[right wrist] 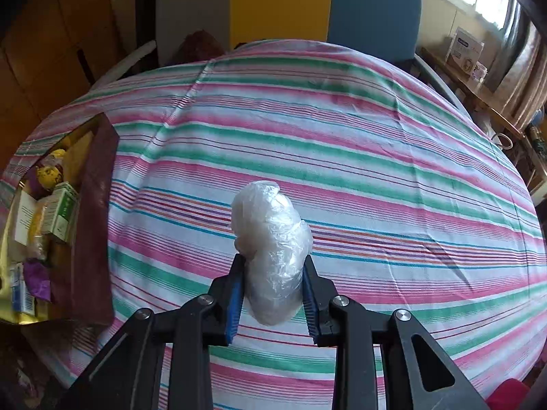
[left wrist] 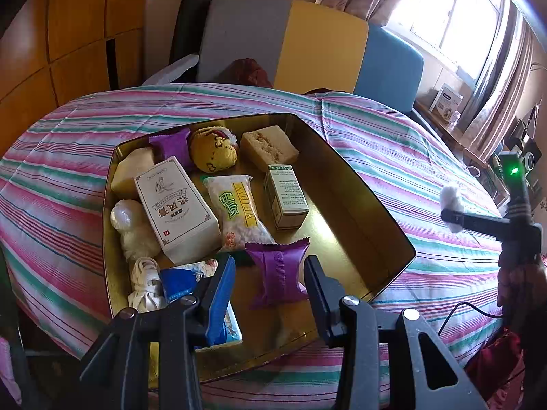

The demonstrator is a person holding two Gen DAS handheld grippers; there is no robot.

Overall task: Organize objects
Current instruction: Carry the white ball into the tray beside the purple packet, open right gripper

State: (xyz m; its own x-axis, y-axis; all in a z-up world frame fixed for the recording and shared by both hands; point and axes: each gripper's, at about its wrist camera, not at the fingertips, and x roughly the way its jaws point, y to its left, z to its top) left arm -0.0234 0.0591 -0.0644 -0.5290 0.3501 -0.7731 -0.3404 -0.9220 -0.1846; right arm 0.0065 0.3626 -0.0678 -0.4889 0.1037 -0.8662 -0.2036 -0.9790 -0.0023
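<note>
A gold tin (left wrist: 362,184) sits on the striped tablecloth and holds several items: a white box (left wrist: 176,208), a rice snack bag (left wrist: 237,212), a small green-white box (left wrist: 285,196), a yellow plush (left wrist: 213,152), a cake block (left wrist: 268,147) and a purple packet (left wrist: 278,273). My left gripper (left wrist: 270,280) is open above the tin's near end, its jaws on either side of the purple packet and apart from it. My right gripper (right wrist: 273,287) is shut on a white plastic-wrapped bundle (right wrist: 271,239) above the cloth, right of the tin (right wrist: 92,218). It also shows in the left wrist view (left wrist: 453,213).
The striped tablecloth (right wrist: 376,177) spreads wide to the right of the tin. A grey, yellow and blue chair back (left wrist: 307,44) stands behind the table. A shelf with boxes (left wrist: 446,100) runs along the window at right. A wooden cabinet (left wrist: 61,34) is at left.
</note>
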